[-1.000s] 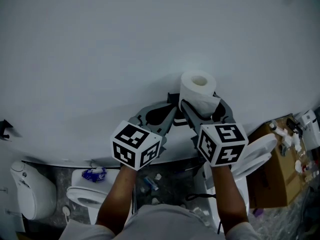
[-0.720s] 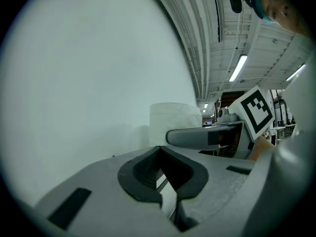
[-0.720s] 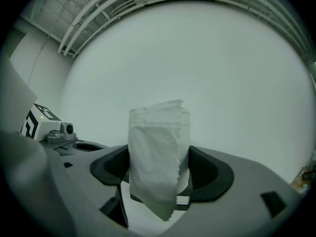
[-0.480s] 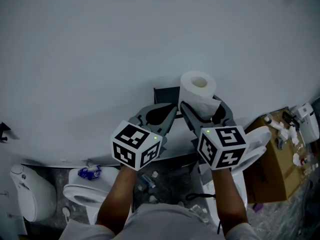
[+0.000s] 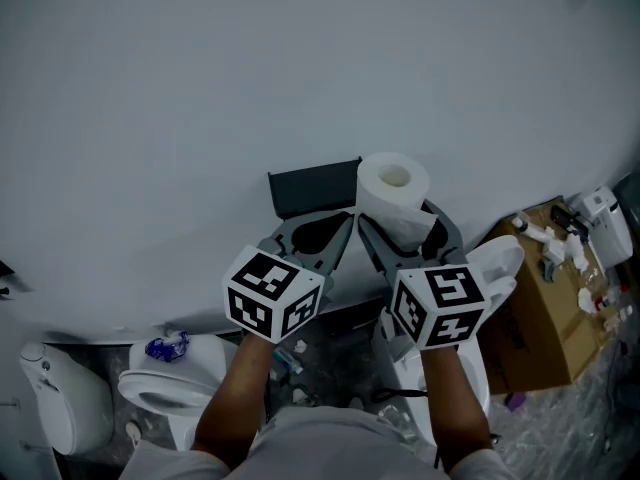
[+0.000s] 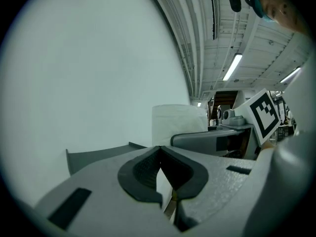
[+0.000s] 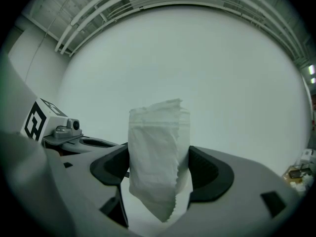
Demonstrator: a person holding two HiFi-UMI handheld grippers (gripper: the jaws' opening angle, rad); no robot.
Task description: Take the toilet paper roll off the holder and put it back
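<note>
The right gripper (image 7: 159, 169) pinches the toilet paper roll (image 5: 393, 186) across its sides; the left gripper (image 6: 161, 158) is pressed together, empty. The roll looks light and crushable, so squeeze gently.

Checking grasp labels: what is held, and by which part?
The right gripper clamps the toilet paper roll across its curved sides; the left gripper is shut, holding nothing.

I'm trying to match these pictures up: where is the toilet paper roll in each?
Head view: toilet paper roll right of centre, clamped in the right gripper.
Left gripper view: roll just right of centre.
Right gripper view: roll dead centre, between its jaws.
Shared landmark: white wall.
</note>
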